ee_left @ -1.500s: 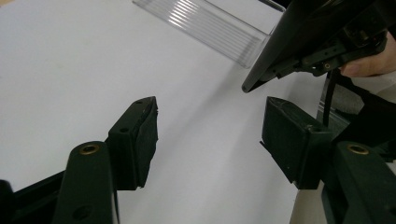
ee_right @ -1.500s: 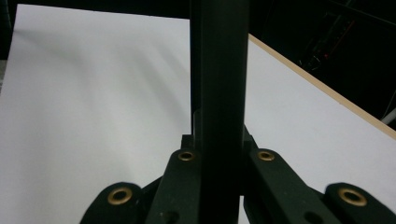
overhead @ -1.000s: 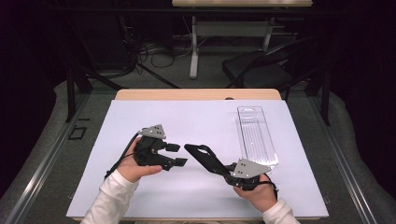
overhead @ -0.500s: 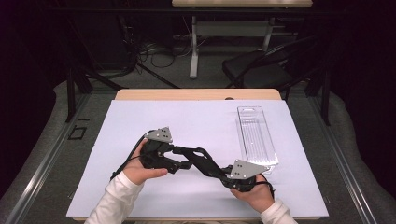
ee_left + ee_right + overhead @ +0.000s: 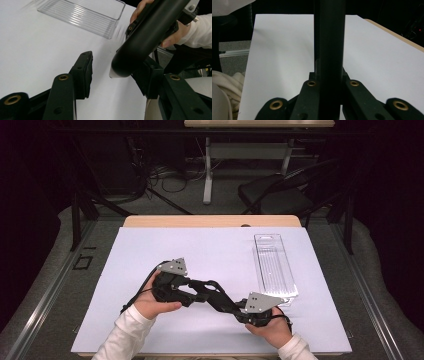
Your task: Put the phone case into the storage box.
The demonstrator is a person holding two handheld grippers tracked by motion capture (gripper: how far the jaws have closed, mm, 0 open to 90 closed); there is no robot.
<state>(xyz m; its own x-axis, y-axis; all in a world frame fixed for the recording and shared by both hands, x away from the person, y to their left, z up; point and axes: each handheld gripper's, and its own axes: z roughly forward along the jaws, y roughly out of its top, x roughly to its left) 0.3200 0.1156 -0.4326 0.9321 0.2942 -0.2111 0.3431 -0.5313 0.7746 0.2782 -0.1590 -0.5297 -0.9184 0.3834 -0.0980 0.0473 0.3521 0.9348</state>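
- The right gripper (image 5: 226, 301) is clamped on a black cylindrical rod (image 5: 329, 47); in the right gripper view its jaws press the rod from both sides and the rod rises straight up the middle of the picture.
- In the left gripper view the rod's rounded end (image 5: 125, 65) pokes into the gap between the jaws of the left gripper (image 5: 120, 72), which stand apart and do not yet pinch it (one pad sits close behind the rod, the other well off to the side).
- From the high view the two grippers meet nose to nose over the white table sheet (image 5: 210, 250), near the front edge, held by the left hand (image 5: 152, 302) and the right hand (image 5: 270, 327).
- The step in hand looks like a hand-over of the rod from right gripper to left.
- The next move would call for closing the left jaws squarely on the rod's end before the right jaws let go, or it may drop.
- A clear plastic tray (image 5: 272, 267) lies just right of the grippers, a likely place for the rod.
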